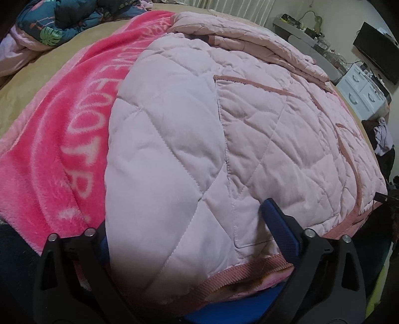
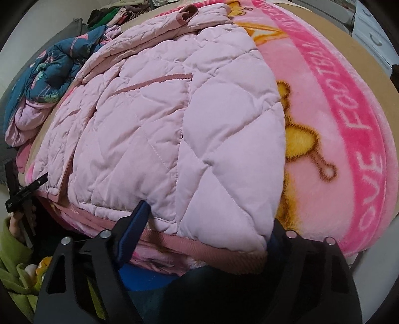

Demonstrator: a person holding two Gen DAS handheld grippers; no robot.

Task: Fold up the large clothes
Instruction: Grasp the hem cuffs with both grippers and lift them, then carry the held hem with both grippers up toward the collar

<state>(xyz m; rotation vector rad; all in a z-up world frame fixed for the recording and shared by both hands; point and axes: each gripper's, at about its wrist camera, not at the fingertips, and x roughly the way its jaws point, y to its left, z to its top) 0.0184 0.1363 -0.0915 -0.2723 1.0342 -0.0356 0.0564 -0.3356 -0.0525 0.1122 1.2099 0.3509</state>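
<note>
A pale pink quilted jacket (image 1: 199,124) (image 2: 162,124) with darker pink ribbed trim lies flat on a bright pink fleece blanket (image 1: 62,149) (image 2: 349,149) spread over a bed. My left gripper (image 1: 187,214) straddles the jacket's near hem at one corner. Its blue-padded right finger (image 1: 276,224) rests on the quilting, and the left finger is half hidden beside the fabric. My right gripper (image 2: 209,214) straddles the hem's other corner, with the puffy corner between its wide-set fingers. Neither pair of pads visibly pinches the cloth.
A blue floral garment (image 1: 62,20) (image 2: 45,74) is bunched at the bed's far side on the tan sheet (image 1: 37,82). White drawers (image 1: 361,92) and a black screen (image 1: 376,52) stand beyond the bed. A green sleeve (image 2: 15,261) shows at lower left.
</note>
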